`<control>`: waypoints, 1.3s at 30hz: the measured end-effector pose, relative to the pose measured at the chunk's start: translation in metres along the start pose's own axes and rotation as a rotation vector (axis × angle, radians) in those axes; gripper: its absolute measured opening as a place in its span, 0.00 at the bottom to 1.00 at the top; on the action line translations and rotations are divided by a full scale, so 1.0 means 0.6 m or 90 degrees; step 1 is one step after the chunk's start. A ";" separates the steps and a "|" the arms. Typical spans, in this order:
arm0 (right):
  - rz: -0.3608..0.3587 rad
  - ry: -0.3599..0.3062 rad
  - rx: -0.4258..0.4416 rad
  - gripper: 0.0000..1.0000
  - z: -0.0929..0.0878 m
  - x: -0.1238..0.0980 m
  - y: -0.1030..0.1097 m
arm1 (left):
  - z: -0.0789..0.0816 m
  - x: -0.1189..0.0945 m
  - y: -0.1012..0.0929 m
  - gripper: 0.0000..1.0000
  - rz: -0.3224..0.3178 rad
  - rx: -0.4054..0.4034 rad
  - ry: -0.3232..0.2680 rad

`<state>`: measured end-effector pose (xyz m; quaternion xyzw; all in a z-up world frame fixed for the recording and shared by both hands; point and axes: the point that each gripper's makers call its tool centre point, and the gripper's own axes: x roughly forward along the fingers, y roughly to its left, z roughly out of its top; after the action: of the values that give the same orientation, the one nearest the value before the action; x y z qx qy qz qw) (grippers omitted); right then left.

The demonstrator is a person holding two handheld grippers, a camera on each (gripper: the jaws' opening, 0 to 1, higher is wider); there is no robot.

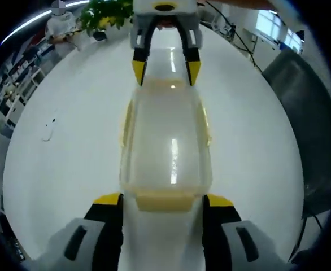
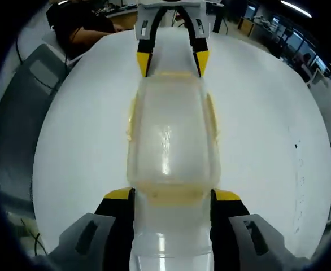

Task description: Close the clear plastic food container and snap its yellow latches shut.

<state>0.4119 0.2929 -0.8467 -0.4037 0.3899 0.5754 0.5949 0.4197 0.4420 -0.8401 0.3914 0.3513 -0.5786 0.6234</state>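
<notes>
1. I see a wide white table [image 1: 69, 169], with open surface on all sides of the work. Its far edge curves off toward a grey chair [image 1: 306, 113] in the left gripper view, and a plant [image 1: 106, 14] sits at the far rim.
2. The container [image 1: 165, 141] lies in the middle of the table, lid on, lengthwise between my two tools. It looks closed; whether the lid is seated all round I cannot tell.
3. My left gripper [image 1: 164, 206] has its jaws spread wide, one on each side of the near end latch [image 1: 164, 200], gripping nothing.
4. My right gripper [image 2: 171, 203] stands the same way at the opposite end, jaws parted about that end latch [image 2: 168, 195], holding nothing. Each tool shows at the far end of the other's view.
5. The side latches [image 1: 126, 127] lie close along the long walls; I cannot tell whether they are snapped.
6. Risks, as I judge them: pressing one end alone could slide the light box across the smooth top or tip up the other end. A jaw tip slipping off the latch edge would leave it unsnapped. An unseated lid would stop a latch catching.
</notes>
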 end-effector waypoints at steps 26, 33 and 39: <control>0.021 0.051 0.006 0.54 -0.011 0.008 0.008 | -0.009 0.006 -0.002 0.36 -0.043 -0.008 0.057; 0.027 0.032 -0.012 0.48 -0.013 0.004 0.008 | -0.013 0.008 0.001 0.36 -0.045 -0.004 0.057; 0.025 0.054 -0.013 0.43 -0.009 0.005 0.004 | -0.014 0.011 0.004 0.35 -0.043 -0.009 0.071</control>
<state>0.4097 0.2891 -0.8517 -0.4264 0.4165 0.5732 0.5623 0.4230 0.4467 -0.8494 0.4063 0.4026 -0.5743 0.5857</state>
